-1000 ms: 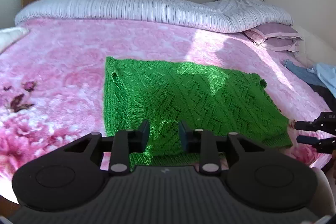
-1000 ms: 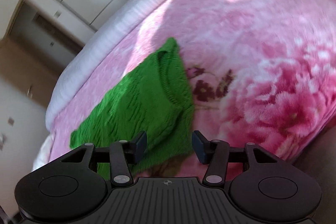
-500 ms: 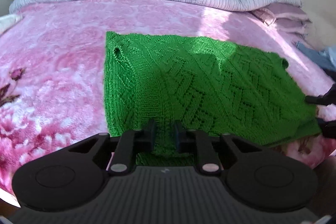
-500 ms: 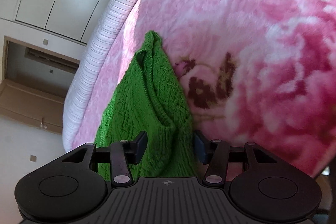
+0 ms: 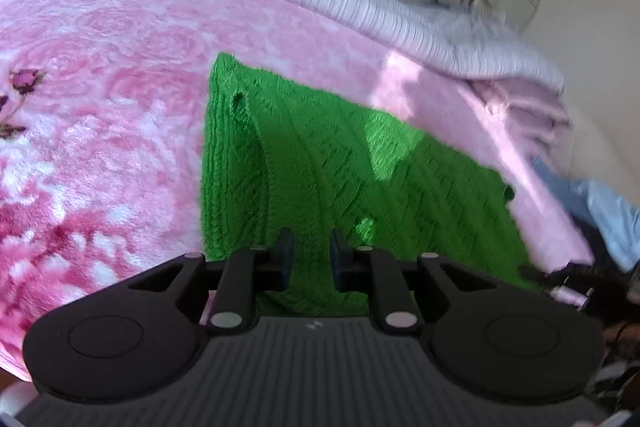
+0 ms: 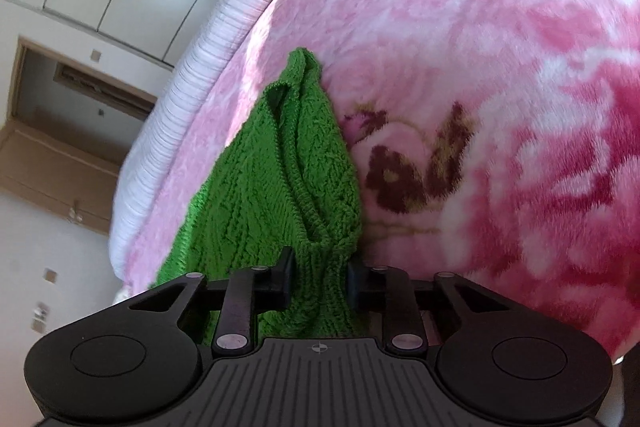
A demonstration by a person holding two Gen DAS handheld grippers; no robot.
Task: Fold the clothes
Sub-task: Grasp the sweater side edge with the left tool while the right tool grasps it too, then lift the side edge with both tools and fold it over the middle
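Green knitted sweater (image 5: 320,167) lies on the bed's pink blanket (image 5: 100,107). Left claw (image 5: 311,253) and right claw (image 6: 319,273) each pinch its near edge, well apart, so the edge can be carried level into a fold.

A green knit sweater (image 5: 320,163) lies on the bed's pink floral blanket (image 5: 100,75).
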